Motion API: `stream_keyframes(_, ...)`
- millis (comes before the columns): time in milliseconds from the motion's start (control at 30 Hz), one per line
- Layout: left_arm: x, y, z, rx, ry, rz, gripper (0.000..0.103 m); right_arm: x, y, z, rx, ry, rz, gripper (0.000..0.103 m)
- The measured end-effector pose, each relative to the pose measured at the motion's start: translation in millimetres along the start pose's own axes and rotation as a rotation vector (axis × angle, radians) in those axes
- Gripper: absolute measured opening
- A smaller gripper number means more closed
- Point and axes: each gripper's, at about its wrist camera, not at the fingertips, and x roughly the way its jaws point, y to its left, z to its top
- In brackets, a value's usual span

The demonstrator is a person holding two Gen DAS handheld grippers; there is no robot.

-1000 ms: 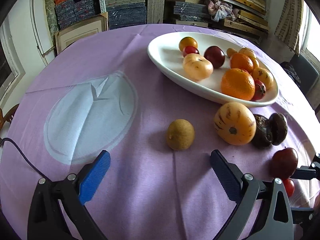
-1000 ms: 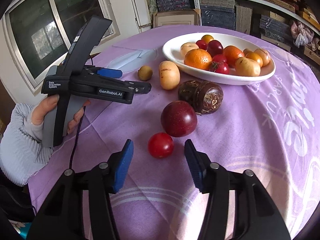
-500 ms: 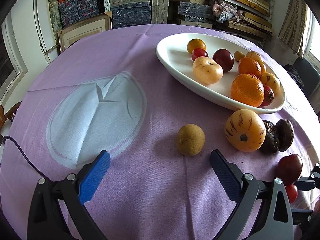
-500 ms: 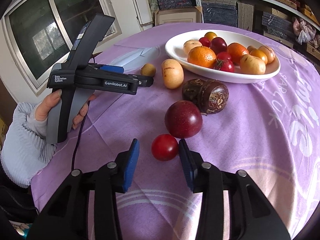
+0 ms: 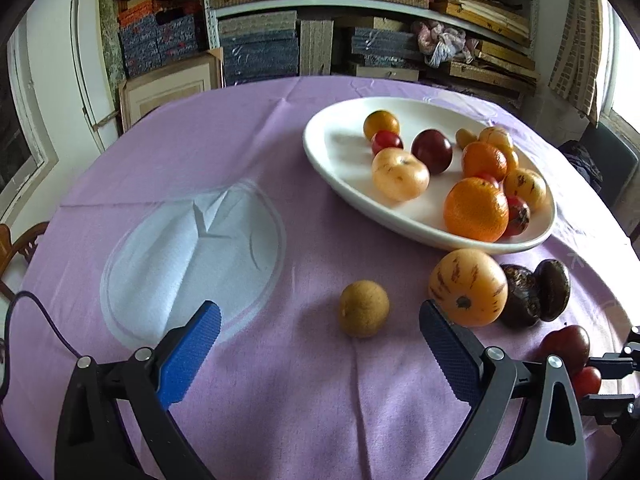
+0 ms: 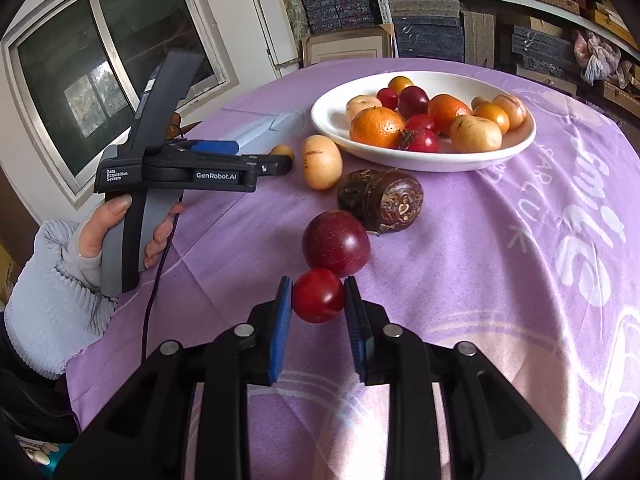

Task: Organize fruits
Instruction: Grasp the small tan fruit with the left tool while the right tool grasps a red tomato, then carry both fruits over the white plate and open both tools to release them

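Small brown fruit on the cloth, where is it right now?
In the left wrist view the small brown fruit lies loose on the purple cloth, ahead of the open left tongs, left of the speckled yellow fruit.

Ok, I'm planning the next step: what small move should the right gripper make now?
Probably lift straight up: the right gripper is shut on the small red fruit, which touches the dark red plum, before carrying it to the white plate.

Right tongs (image 6: 319, 298) clamped on small red round fruit (image 6: 319, 295), blue pads pressed to both sides. Larger dark-red plum-like fruit (image 6: 335, 243) touching it just behind. Dark brown wrinkled fruit (image 6: 380, 200) beyond that. White oval dish (image 6: 516, 140) of mixed fruit farther back on lilac-clothed surface (image 6: 500, 260). Left tongs (image 6: 280, 166) held in a hand (image 6: 116, 220) at left.
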Motion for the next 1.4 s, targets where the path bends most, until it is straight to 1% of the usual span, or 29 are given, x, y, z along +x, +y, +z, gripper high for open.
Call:
stream_keyframes(67, 5, -5, 0, 0.019, 0.027, -0.018, 0.1, -1, -1, -1, 0.005, 0.0, 0.001, 0.026)
stream_keyframes(100, 9, -7, 0, 0.027, 0.051, -0.033, 0.097, -1, -1, -1, 0.007, 0.001, 0.002, 0.026)
stream_keyframes(133, 9, -9, -1, 0.032, 0.059, -0.044, 0.085, -2, -1, -1, 0.009, 0.002, 0.003, 0.026)
stream_keyframes(167, 10, -10, -2, 0.034, 0.063, -0.059, 0.076, -1, -2, -2, 0.01, 0.005, 0.005, 0.026)
stream_keyframes(233, 10, -9, -3, 0.03, 0.068, -0.074, 0.07, 0, -2, -2, 0.013, 0.011, 0.007, 0.026)
stream_keyframes(267, 9, -9, -3, 0.028, 0.064, -0.079, 0.065, 0, -2, -2, 0.014, 0.01, 0.008, 0.026)
stream_keyframes(333, 8, -8, -4, 0.024, 0.06, -0.089, 0.062, 1, -2, -2, 0.015, 0.012, 0.009, 0.027)
stream_keyframes(400, 8, -8, -5, 0.021, 0.06, -0.087, 0.061, 2, -2, -2, 0.017, 0.015, 0.009, 0.027)
stream_keyframes(500, 7, -8, -5, 0.021, 0.055, -0.063, 0.061, 2, -2, -2, 0.017, 0.015, 0.009, 0.027)
stream_keyframes(533, 6, -8, -4, 0.014, 0.045, -0.072, 0.061, 2, -2, -2, 0.017, 0.015, 0.01, 0.027)
stream_keyframes(567, 4, -8, -4, 0.011, 0.034, -0.085, 0.058, 3, -2, -2, 0.017, 0.016, 0.01, 0.027)
stream_keyframes(600, 2, -10, -4, 0.013, 0.021, -0.095, 0.054, 3, -2, -1, 0.017, 0.016, 0.01, 0.027)
stream_keyframes(667, 2, -13, -4, 0.023, 0.026, -0.115, 0.027, 3, -2, -1, 0.017, 0.016, 0.01, 0.027)
stream_keyframes(767, 3, -14, -3, 0.018, 0.029, -0.139, 0.026, 3, -2, -2, 0.02, 0.015, 0.009, 0.027)
stream_keyframes(900, 0, -15, -2, 0.015, 0.011, -0.136, 0.026, 2, -1, -2, 0.019, 0.012, 0.01, 0.027)
stream_keyframes(1000, -6, -14, -4, 0.008, -0.011, -0.135, 0.026, -3, 0, -1, 0.009, -0.012, 0.008, 0.026)
stream_keyframes(1067, -13, -14, -3, 0.001, -0.025, -0.149, 0.026, -12, 3, 1, -0.002, -0.045, 0.011, 0.026)
stream_keyframes(1133, -24, -12, 1, -0.008, -0.057, -0.156, 0.026, -24, 4, 4, -0.008, -0.094, 0.002, 0.026)
stream_keyframes(1233, -38, -10, 12, -0.021, -0.097, -0.159, 0.026, -42, 1, 9, -0.002, -0.167, -0.038, 0.025)
stream_keyframes(1333, -51, -11, 30, -0.025, -0.128, -0.16, 0.026, -62, -10, 20, 0.02, -0.228, -0.079, 0.025)
stream_keyframes(1400, -64, -13, 49, -0.014, -0.162, -0.151, 0.026, -79, -17, 35, 0.021, -0.273, -0.119, 0.025)
